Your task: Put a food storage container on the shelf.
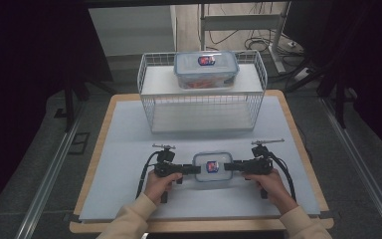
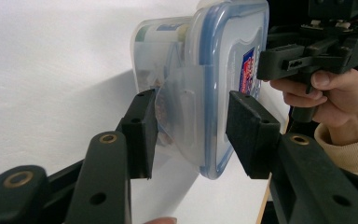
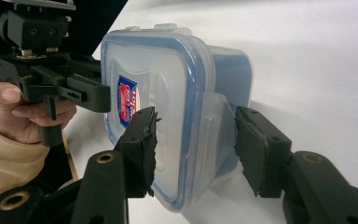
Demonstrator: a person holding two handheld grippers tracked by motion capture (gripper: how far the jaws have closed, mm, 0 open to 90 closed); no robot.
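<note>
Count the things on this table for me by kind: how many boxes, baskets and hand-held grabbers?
Plastic boxes with lids: 2, one between the grabbers, one on the basket
Wire basket: 1
Grabbers: 2, left grabber, right grabber
Total: 5

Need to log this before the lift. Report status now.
Left claw and right claw each straddle an end latch of the small container, grip unconfirmed. Container flat on table. Nothing in the way.

Two black tools [image 1: 189,169] [image 1: 234,168] with brass-ringed screw holes, trailing black cables, cream knit sleeves [image 1: 129,219].
</note>
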